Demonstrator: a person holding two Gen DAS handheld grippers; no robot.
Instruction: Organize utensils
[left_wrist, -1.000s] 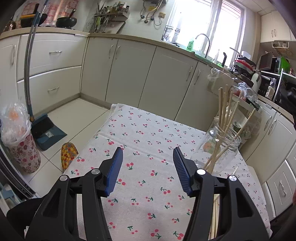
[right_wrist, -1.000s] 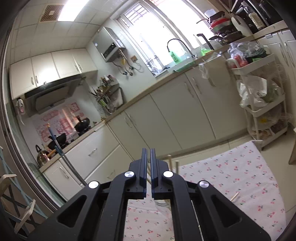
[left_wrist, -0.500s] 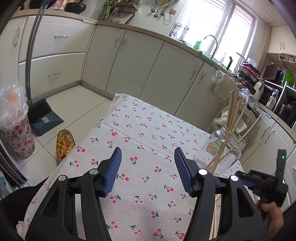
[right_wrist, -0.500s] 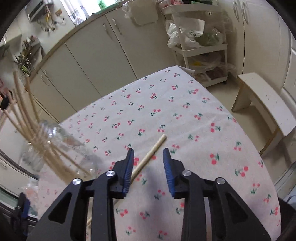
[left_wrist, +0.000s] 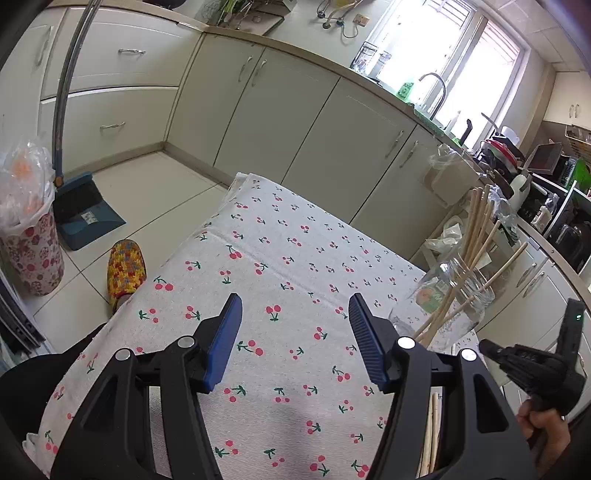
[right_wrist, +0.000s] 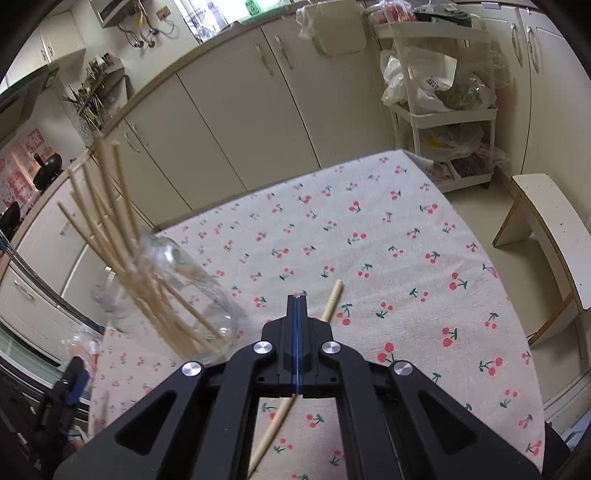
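A clear glass jar (right_wrist: 177, 295) holding several wooden chopsticks (right_wrist: 107, 218) stands on the cherry-print tablecloth (right_wrist: 406, 266); it also shows in the left wrist view (left_wrist: 448, 308). My right gripper (right_wrist: 297, 301) is shut on a single chopstick (right_wrist: 332, 301) that lies on the cloth, its tip sticking out ahead of the jaws. My left gripper (left_wrist: 293, 332) is open and empty above the cloth, left of the jar. More chopsticks (left_wrist: 432, 432) lie on the cloth under its right finger.
A white stool (right_wrist: 546, 229) stands right of the table. A white trolley (right_wrist: 443, 107) with bags stands by the cabinets. A slipper (left_wrist: 125, 269), a dustpan (left_wrist: 85, 210) and a flowered bin (left_wrist: 29, 240) are on the floor at the left.
My right gripper has swung down from facing the room to the table and closed its jaws on the lying chopstick. The left gripper has tilted slightly and stays open.
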